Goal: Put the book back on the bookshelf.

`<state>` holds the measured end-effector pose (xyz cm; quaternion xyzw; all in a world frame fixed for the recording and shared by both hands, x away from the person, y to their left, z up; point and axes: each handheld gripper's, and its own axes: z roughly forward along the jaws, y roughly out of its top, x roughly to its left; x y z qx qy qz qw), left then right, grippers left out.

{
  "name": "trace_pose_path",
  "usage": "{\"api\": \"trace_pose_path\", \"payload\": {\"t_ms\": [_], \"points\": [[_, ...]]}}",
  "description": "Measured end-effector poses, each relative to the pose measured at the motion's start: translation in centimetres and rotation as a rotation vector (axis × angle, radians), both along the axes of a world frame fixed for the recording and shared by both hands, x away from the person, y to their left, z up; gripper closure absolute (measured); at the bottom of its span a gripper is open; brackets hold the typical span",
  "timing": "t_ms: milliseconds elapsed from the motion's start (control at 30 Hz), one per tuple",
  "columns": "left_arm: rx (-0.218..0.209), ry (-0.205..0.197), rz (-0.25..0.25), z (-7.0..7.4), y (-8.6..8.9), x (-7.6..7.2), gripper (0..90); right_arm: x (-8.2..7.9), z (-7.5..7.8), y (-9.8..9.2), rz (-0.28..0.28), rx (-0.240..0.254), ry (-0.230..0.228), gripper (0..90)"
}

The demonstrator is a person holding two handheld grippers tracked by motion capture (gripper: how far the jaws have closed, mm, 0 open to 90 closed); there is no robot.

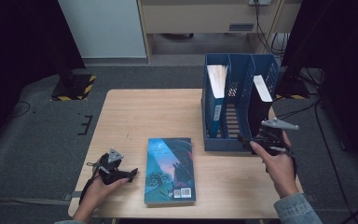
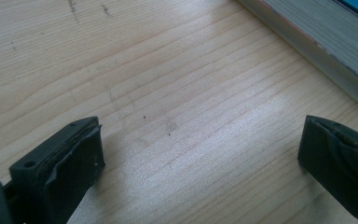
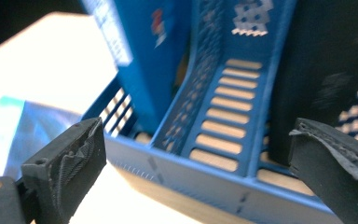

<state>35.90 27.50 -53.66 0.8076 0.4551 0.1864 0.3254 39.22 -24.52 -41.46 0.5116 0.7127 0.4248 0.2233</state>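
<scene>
Closest to you, your left gripper is sitting low on the wooden surface near the front-left corner, jaws spread wide with nothing between them. In the left gripper view you just see bare wood grain between the jaws, with the page edge of the book running off to one side, just beside but not touching.

That book lies flat, cover up, teal and purple artwork, near the front edge in the middle, just right of your left gripper.

Your right gripper is further up on the right side, held at the front wall of the blue file rack. Jaws are wide apart here too, holding nothing. In the right gripper view the rack's low front wall sits right between them, can't tell if they're touching it.

Further back, the rack has a blue book standing in its left slot, leaning a bit, the middle slot has nothing standing in it, and a dark book stands in the right slot.
</scene>
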Motion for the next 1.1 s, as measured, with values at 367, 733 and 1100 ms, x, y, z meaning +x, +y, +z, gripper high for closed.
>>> {"api": "trace_pose_path", "payload": {"t_ms": [367,733,1100], "points": [[-0.003,0.000,0.005,0.0,-0.1,0.1,0.0,-0.9,-2.1,4.4,0.153,0.035,-0.004,11.4],[-0.005,0.000,-0.008,0.0,-0.1,0.3,0.0,-2.0,-3.9,7.6,0.226,-0.034,0.029,11.9],[0.003,0.016,-0.042,0.2,-0.1,0.1,0.0,-3.0,-5.5,12.2,0.310,-0.060,0.076,12.7]]}}
